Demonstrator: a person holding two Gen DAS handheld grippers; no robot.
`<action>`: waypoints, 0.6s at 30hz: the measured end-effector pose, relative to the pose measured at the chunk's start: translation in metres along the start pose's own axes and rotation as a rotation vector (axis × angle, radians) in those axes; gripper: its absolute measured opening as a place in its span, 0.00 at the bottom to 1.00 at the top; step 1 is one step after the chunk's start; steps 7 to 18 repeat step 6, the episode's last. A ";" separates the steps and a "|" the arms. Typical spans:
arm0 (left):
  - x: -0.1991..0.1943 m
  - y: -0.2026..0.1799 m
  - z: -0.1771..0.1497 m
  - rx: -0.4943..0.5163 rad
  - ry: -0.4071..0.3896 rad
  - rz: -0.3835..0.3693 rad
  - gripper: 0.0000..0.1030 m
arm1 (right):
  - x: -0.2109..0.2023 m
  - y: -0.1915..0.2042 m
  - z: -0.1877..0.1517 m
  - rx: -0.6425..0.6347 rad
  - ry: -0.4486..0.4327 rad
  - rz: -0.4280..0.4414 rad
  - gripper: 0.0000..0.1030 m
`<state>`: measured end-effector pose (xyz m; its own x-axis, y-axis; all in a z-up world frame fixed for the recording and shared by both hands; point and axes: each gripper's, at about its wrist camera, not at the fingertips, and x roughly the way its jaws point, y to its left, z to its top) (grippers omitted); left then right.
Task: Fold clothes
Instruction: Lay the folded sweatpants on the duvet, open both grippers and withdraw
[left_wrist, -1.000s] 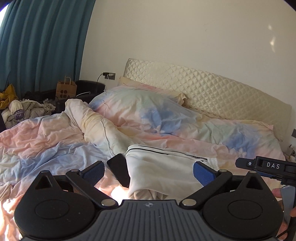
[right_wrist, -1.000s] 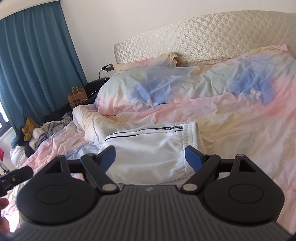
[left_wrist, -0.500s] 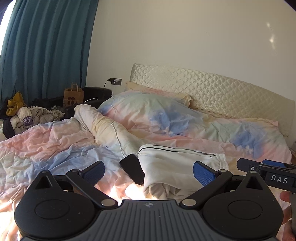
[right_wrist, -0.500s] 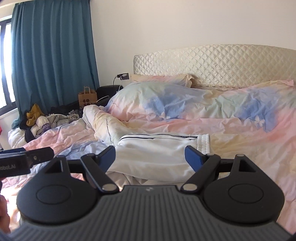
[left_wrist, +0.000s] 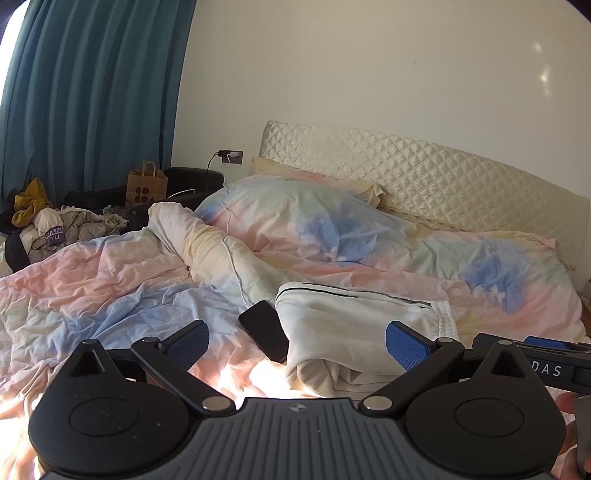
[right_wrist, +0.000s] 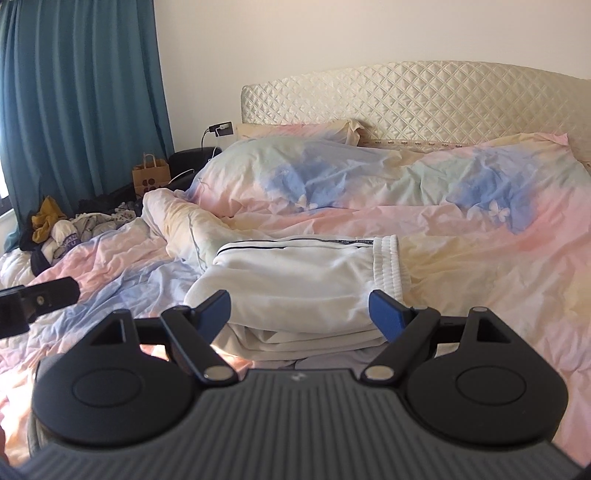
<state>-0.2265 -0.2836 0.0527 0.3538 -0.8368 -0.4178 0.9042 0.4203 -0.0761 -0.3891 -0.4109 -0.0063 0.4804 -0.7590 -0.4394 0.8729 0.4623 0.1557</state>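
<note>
A folded white garment (left_wrist: 354, 328) (right_wrist: 299, 284) with a thin dark stripe and a ribbed waistband lies on the pastel duvet (left_wrist: 110, 280) (right_wrist: 498, 240). My left gripper (left_wrist: 295, 345) is open, hovering in front of the garment's near left end with nothing between its blue pads. My right gripper (right_wrist: 299, 312) is open too, just short of the garment's near edge, its jaws wide and not touching the cloth. The right gripper's black body (left_wrist: 535, 354) pokes in at the right of the left wrist view.
A black phone (left_wrist: 264, 330) lies on the duvet against the garment's left side. Pillows (right_wrist: 295, 166) and a quilted headboard (right_wrist: 406, 96) are behind. A pile of clothes (left_wrist: 44, 225), a paper bag (left_wrist: 146, 184) and a teal curtain (left_wrist: 92, 92) stand to the left.
Both views have levelled out and lifted slightly, showing more wall and curtain. The right gripper has shifted sideways in front of the garment. Both grippers stayed open; the garment has not moved.
</note>
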 end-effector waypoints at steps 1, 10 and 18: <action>0.001 0.000 -0.001 0.000 0.002 0.000 1.00 | 0.001 0.000 0.000 -0.001 0.004 -0.002 0.81; 0.003 -0.001 -0.003 0.012 0.007 0.006 1.00 | 0.004 0.001 -0.002 -0.004 0.019 -0.001 0.81; 0.003 -0.001 -0.003 0.012 0.007 0.006 1.00 | 0.004 0.001 -0.002 -0.004 0.019 -0.001 0.81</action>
